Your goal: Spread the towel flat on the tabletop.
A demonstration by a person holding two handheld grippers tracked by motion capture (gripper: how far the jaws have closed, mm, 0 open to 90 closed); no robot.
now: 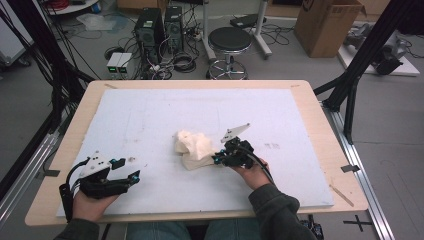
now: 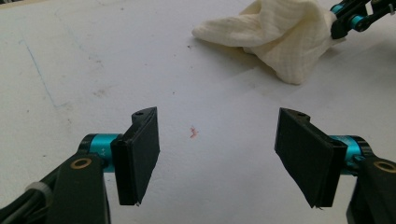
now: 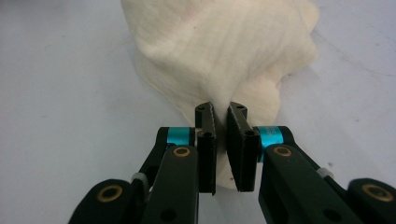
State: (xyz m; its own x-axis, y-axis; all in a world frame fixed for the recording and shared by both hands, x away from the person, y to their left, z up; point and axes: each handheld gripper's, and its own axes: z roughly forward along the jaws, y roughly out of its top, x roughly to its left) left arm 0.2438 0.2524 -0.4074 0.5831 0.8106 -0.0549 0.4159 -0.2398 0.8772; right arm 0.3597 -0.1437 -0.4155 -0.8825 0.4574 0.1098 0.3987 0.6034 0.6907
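While the right gripper [image 3: 221, 140] is clamped on the near edge of the cream cloth [image 1: 192, 147] at centre frame, that edge is best lifted slowly, with the left gripper [image 2: 217, 154], jaws apart, brought across to the surface [image 1: 150, 115].

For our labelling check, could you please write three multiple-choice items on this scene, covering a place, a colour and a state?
1. Where does the crumpled cream cloth lie?
A. on the white board
B. on the stool
C. on the floor

2. What colour is the cloth?
A. red
B. cream
C. black

3. How is the left claw?
A. shut on the cloth
B. open, holding nothing
C. shut, empty

Answers: 1 A, it rests mid-board; 2 B, pale in all views; 3 B, its pads stand wide apart over bare board, while the right claw pinches the cloth.
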